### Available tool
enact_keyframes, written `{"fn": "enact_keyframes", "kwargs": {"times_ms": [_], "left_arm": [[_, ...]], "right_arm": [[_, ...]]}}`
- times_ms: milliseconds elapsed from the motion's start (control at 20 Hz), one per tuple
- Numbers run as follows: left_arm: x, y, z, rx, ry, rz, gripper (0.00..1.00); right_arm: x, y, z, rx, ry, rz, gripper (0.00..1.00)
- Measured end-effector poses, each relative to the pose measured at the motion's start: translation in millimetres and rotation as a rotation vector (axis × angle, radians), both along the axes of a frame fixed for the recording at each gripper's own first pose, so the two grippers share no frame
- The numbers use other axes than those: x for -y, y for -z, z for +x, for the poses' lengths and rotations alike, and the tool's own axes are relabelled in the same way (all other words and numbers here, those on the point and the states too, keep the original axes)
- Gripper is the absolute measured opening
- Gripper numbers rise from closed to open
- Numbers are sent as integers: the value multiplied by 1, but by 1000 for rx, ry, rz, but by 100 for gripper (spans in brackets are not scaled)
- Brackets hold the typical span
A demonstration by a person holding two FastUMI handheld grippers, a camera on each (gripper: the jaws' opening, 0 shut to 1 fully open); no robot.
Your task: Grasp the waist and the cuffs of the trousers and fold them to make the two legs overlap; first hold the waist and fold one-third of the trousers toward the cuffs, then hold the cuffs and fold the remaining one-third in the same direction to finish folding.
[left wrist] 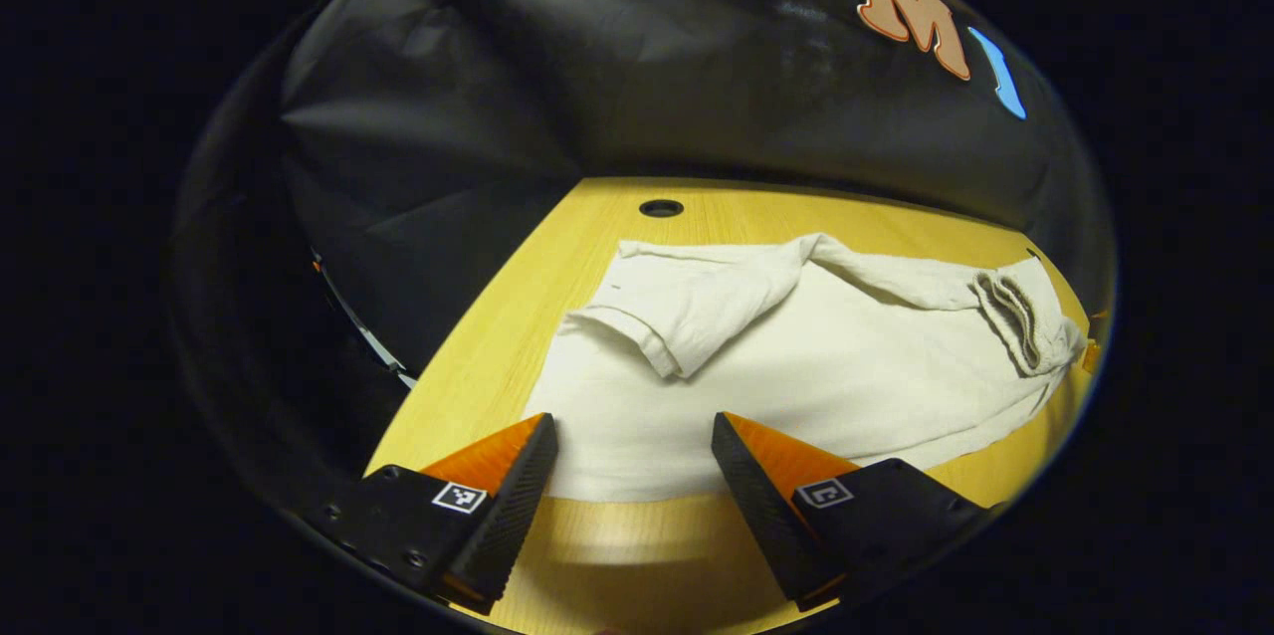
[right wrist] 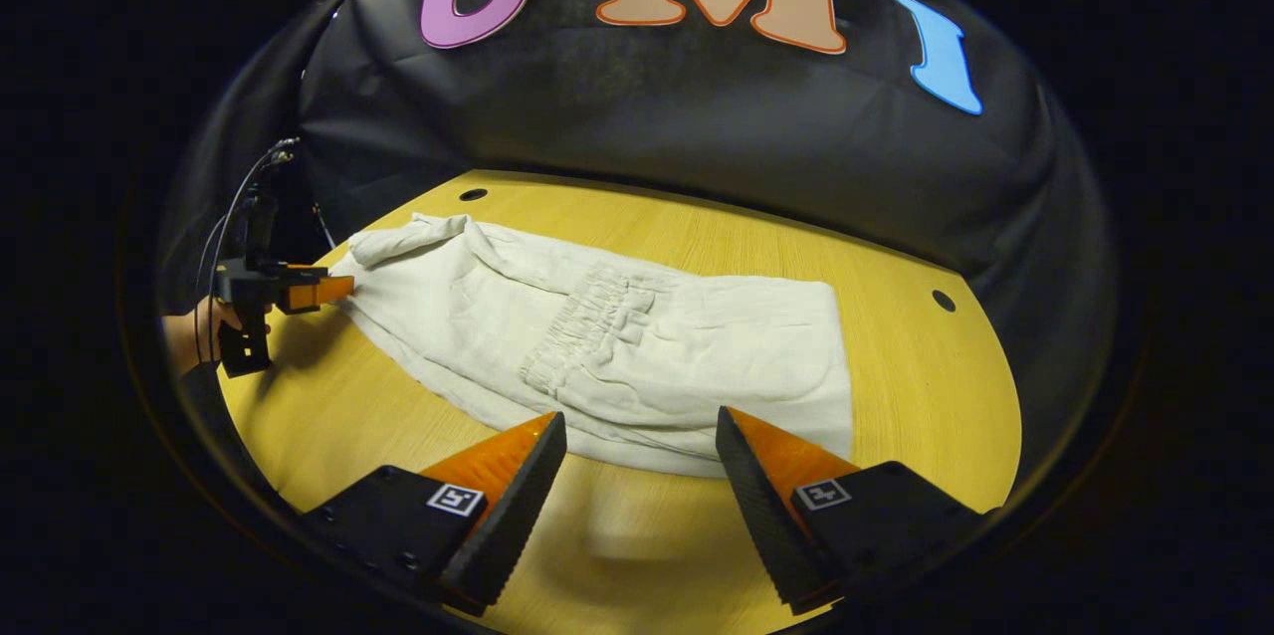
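Cream trousers [right wrist: 637, 346] lie on the desk [right wrist: 926, 386], waist [right wrist: 587, 326] already folded over the legs; the cuff-end third looks left to fold. Left gripper [left wrist: 634, 436] and right gripper [right wrist: 640, 441] hover wide open, holding nothing

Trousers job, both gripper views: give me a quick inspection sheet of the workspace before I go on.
Surface: round wooden table with small holes.
Job's things: pale trousers lying partly folded, elastic waist turned onto the fabric, cuff end rumpled.
Clutter: nothing seen.
Grippers: left gripper open near the cuff end; right gripper open near the fold, both holding nothing.
Cables: a cable on the left gripper.
Surroundings: black cloth wall.
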State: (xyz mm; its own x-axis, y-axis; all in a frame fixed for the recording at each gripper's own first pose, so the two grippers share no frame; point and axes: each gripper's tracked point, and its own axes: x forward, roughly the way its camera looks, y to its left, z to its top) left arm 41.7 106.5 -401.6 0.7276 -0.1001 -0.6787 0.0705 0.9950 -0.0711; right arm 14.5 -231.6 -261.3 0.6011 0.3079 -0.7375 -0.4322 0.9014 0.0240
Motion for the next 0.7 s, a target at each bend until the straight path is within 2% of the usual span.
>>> {"fn": "enact_keyframes", "kwargs": {"times_ms": [200, 350, 400, 450, 600, 700], "left_arm": [[2, 1, 3, 4, 11, -11, 97], [13, 2, 5, -1, 28, -25, 84], [20, 1, 5, -5, 37, -33, 67], [28, 2, 6, -6, 52, -48, 62], [34, -3, 13, 22, 51, -84, 7], [36, -3, 9, -10, 31, -102, 0]], "right_arm": [[4, -9, 5, 6, 35, 18, 97], [8, -12, 9, 4, 57, 24, 98], [10, -13, 10, 4, 60, 24, 97], [11, -15, 10, 5, 64, 23, 97], [14, -19, 8, 14, 66, 23, 98], [18, -22, 7, 27, 46, 16, 98]]}}
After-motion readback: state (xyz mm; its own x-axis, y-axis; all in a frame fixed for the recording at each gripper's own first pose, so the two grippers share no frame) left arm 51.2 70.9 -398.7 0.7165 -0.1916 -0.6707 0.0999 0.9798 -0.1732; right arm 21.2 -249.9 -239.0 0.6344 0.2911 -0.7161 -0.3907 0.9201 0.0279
